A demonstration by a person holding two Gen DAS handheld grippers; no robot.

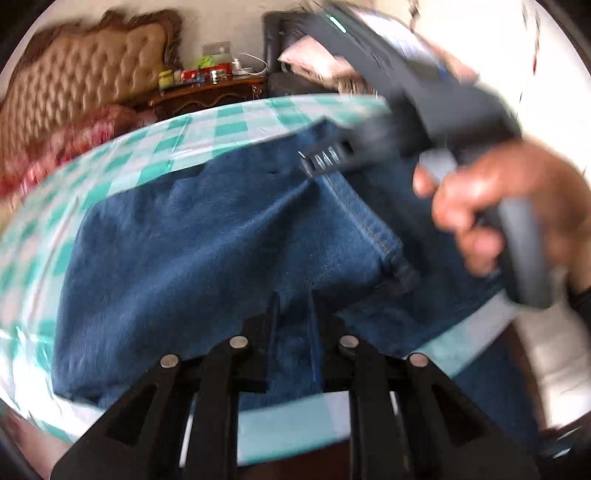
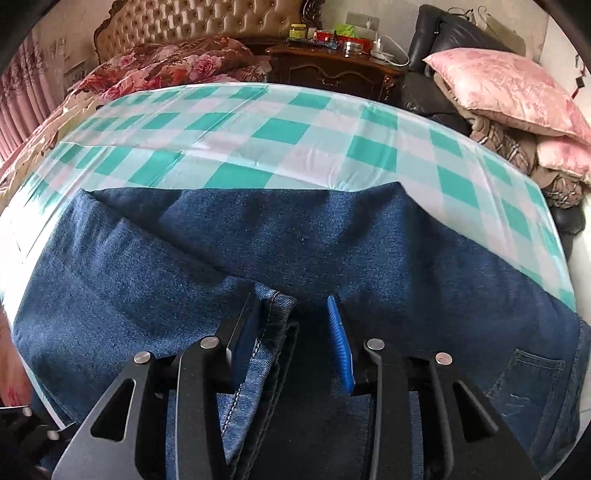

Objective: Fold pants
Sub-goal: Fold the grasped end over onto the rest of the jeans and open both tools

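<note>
Blue denim pants point(image 1: 192, 251) lie folded over on a table with a teal-and-white checked cloth point(image 1: 155, 147). My left gripper point(image 1: 293, 299) sits low over the near edge of the denim, its fingers a narrow gap apart with fabric between them. In the right wrist view the pants point(image 2: 258, 236) fill the near half of the table. My right gripper point(image 2: 295, 306) is open, a hemmed fold of denim point(image 2: 273, 317) lying against its left finger. The right gripper also shows in the left wrist view point(image 1: 321, 162), held by a hand above the pants.
A tufted headboard point(image 2: 207, 18) and floral bedding point(image 2: 166, 70) lie behind the table. A dark nightstand point(image 2: 332, 70) with jars stands at the back. Pink pillows point(image 2: 509, 88) are stacked on a dark chair at right. The checked cloth point(image 2: 240, 136) is bare beyond the pants.
</note>
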